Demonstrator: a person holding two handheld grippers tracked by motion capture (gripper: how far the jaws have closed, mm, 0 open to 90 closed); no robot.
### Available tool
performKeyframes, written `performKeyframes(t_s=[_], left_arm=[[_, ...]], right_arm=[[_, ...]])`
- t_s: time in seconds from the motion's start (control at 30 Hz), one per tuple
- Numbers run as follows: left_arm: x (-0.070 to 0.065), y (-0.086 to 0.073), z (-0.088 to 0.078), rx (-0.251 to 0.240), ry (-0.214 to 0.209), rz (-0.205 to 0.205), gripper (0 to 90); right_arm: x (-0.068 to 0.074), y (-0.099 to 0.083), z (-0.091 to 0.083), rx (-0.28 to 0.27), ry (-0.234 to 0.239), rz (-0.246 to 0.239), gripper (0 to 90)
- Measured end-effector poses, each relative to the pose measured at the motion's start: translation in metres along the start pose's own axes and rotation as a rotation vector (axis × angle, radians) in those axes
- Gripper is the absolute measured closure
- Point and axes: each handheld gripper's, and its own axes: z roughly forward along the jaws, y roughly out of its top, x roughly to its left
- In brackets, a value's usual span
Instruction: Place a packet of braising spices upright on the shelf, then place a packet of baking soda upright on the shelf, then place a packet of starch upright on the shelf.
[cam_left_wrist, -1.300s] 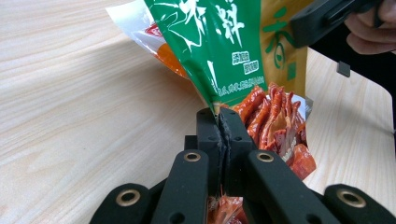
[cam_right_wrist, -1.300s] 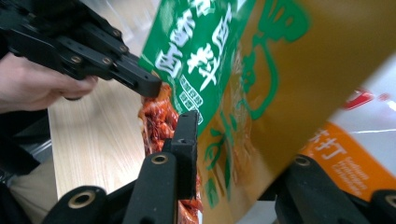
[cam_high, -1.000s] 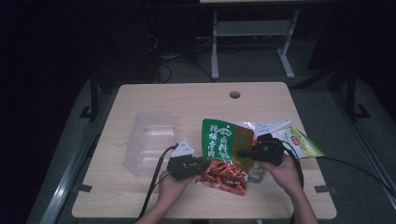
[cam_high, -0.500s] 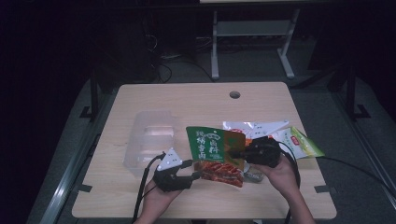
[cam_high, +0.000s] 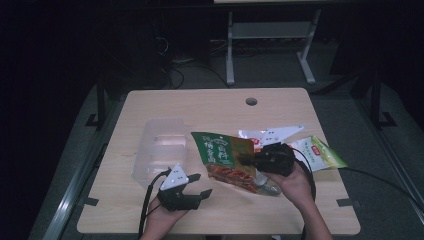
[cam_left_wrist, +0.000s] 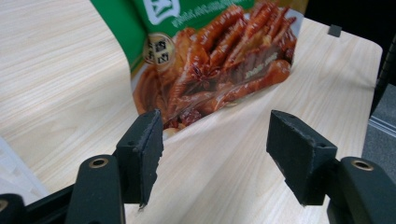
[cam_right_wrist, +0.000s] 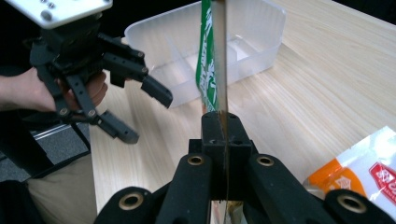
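A green snack packet (cam_high: 223, 156) printed with red chicken feet hangs tilted above the table, and my right gripper (cam_high: 246, 160) is shut on its right edge. From the right gripper view the packet (cam_right_wrist: 211, 60) stands edge-on, clamped between the jaws (cam_right_wrist: 219, 135). My left gripper (cam_high: 202, 184) is open near the front left of the table, a little short of the packet's lower corner. In the left gripper view the packet (cam_left_wrist: 210, 60) lies just beyond the open gripper (cam_left_wrist: 217, 140), with nothing between the jaws. The left gripper (cam_right_wrist: 142, 114) also appears open in the right gripper view.
A clear plastic container (cam_high: 157, 145) stands left of the packet, seen again as the tub (cam_right_wrist: 243, 42). A silver-white packet (cam_high: 272, 134) and a yellow-green packet (cam_high: 322, 154) lie at the right. An orange-white packet (cam_right_wrist: 359, 182) lies near my right gripper.
My left gripper has drawn back from the packet towards the front left and stands open. The right gripper has swung the packet leftwards, towards the container.
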Motion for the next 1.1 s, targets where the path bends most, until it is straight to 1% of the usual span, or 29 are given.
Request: performKeyframes(t_s=[0.07,0.1,0.13,0.17,0.2,0.27,0.3,0.33,0.4,0.43,0.5,0.53,0.6,0.7,0.77,0.8,1.0,1.1], left_arm=[[-0.001,0.000,-0.001,0.004,-0.007,0.011,34.3],[-0.002,0.000,0.000,-0.004,-0.014,0.009,33.6],[-0.003,0.000,0.001,-0.014,-0.022,0.005,33.6],[-0.003,0.000,0.000,-0.006,-0.025,0.016,33.4],[-0.004,0.000,0.001,-0.008,-0.024,0.023,33.4],[-0.005,0.000,0.001,-0.008,-0.027,0.033,32.2],[-0.005,0.000,0.001,-0.008,-0.027,0.033,31.9],[-0.005,0.000,0.000,-0.009,-0.027,0.031,31.6],[-0.004,0.000,0.001,-0.013,-0.027,0.038,31.1],[-0.004,0.000,0.001,-0.009,-0.030,0.034,30.9],[-0.004,0.000,0.002,-0.001,-0.033,0.038,30.7],[-0.004,-0.001,0.003,-0.006,-0.034,0.037,30.4],[-0.004,-0.001,0.003,0.003,-0.038,0.040,30.4],[-0.007,-0.001,0.004,-0.014,-0.035,0.044,30.5],[-0.007,-0.001,0.004,-0.005,-0.036,0.052,30.5],[-0.007,0.000,0.004,-0.001,-0.036,0.064,30.5],[-0.007,-0.002,0.005,0.008,-0.034,0.069,30.4],[-0.007,-0.001,0.005,0.005,-0.036,0.070,30.3]], right_arm=[[0.000,0.006,0.001,0.003,-0.008,-0.001,89.3],[-0.001,0.011,0.000,-0.004,-0.009,-0.001,89.3],[-0.001,0.011,0.000,-0.004,-0.009,-0.001,89.3],[-0.003,0.016,-0.001,-0.007,-0.013,0.005,89.3],[-0.003,0.016,-0.001,-0.007,-0.013,0.005,89.3],[-0.007,0.023,-0.003,-0.019,-0.025,0.017,89.3],[-0.007,0.023,-0.003,-0.019,-0.025,0.017,89.3],[-0.009,0.026,-0.004,-0.028,-0.026,0.031,89.3],[-0.011,0.028,-0.004,-0.033,-0.028,0.033,89.3],[-0.012,0.029,-0.004,-0.035,-0.027,0.041,89.3],[-0.014,0.032,-0.004,-0.032,-0.025,0.046,89.3],[-0.016,0.034,-0.004,-0.024,-0.026,0.050,89.3],[-0.017,0.036,-0.003,-0.021,-0.027,0.048,89.3],[-0.017,0.037,-0.003,-0.021,-0.029,0.047,89.3],[-0.017,0.038,-0.002,-0.028,-0.028,0.045,89.3],[-0.017,0.038,-0.001,-0.030,-0.029,0.043,89.3],[-0.020,0.040,0.000,-0.029,-0.023,0.048,89.3],[-0.020,0.041,0.000,-0.030,-0.031,0.043,89.3]])
